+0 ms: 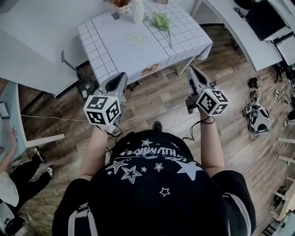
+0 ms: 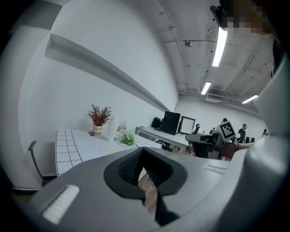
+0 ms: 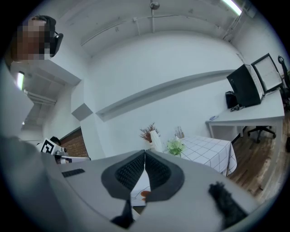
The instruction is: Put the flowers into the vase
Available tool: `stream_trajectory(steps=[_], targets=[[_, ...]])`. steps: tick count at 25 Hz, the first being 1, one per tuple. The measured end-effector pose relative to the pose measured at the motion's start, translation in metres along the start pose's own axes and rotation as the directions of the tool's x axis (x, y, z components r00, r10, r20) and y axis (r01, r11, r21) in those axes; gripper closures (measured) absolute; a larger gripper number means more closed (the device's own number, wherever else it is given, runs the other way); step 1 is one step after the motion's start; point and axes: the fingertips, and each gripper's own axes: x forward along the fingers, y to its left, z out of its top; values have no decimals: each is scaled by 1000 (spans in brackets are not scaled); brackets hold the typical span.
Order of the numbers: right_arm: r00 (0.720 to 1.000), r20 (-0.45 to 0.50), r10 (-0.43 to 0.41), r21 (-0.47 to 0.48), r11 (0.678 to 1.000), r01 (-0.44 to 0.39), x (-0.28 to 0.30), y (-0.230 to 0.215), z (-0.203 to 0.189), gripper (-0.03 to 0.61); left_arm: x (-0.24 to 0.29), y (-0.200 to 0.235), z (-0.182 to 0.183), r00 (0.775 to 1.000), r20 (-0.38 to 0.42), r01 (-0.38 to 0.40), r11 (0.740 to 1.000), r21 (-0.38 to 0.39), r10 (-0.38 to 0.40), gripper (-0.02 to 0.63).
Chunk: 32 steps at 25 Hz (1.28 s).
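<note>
- Left tongs (image 1: 120, 76), right tongs (image 1: 193, 70): both closed, nothing held, well short of the tabletop (image 1: 115, 50).
- Flowers (image 1: 161, 20): lying on tabletop, near white vase (image 1: 138, 10).
- Step, as judged: approach. Next move: reach in, open around the stem.

The tabletop (image 1: 110, 50) stood ahead of the person. At its far edge stood the vase (image 1: 138, 10), the plant (image 1: 120, 3) just left of it, the flowers (image 1: 162, 20) lying just right. A chair (image 1: 76, 73) stood left of the tabletop. The left tongs (image 1: 121, 76) and right tongs (image 1: 191, 70) hung before its near edge, well apart.
</note>
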Motion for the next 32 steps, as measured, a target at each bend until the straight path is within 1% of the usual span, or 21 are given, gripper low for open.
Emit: stream_trajectory(steps=[3,7,11,14,17,21,24,27,29,32], targets=[[1000,-18,25,6,1000,-25,5,-16,1,566,14,5,-2,998,-12,-54,998,11,55,604],[998,-32,61,9,998,-61,13,-36,6,566,28,9,-1,992,-18,-123,992,-7,123,604],[995,-44,92,28,995,-91,20,-55,6,566,39,-5,-1,990,-9,-139,990,-35,139,604],[992,-59,114,43,993,-111,24,-64,2,566,42,-12,-6,986,-14,-164,986,-29,164,604],[988,-80,136,59,990,-131,27,-67,-5,566,39,-13,-12,980,-32,-197,980,-26,196,604],[984,-106,145,77,988,-138,35,-67,-16,566,32,-6,-11,974,-36,-224,973,-44,223,604],[982,-121,143,78,988,-135,37,-64,-23,566,33,-1,-12,973,-41,-227,973,-50,225,604],[982,-137,133,60,990,-125,35,-66,-25,566,45,4,-13,976,-46,-216,975,-52,214,604],[984,-138,113,58,993,-106,32,-74,-22,566,57,3,-10,981,-38,-194,980,-50,192,604],[990,-112,84,72,994,-76,30,-90,-11,566,80,-2,-2,989,-27,-144,989,-23,143,604]])
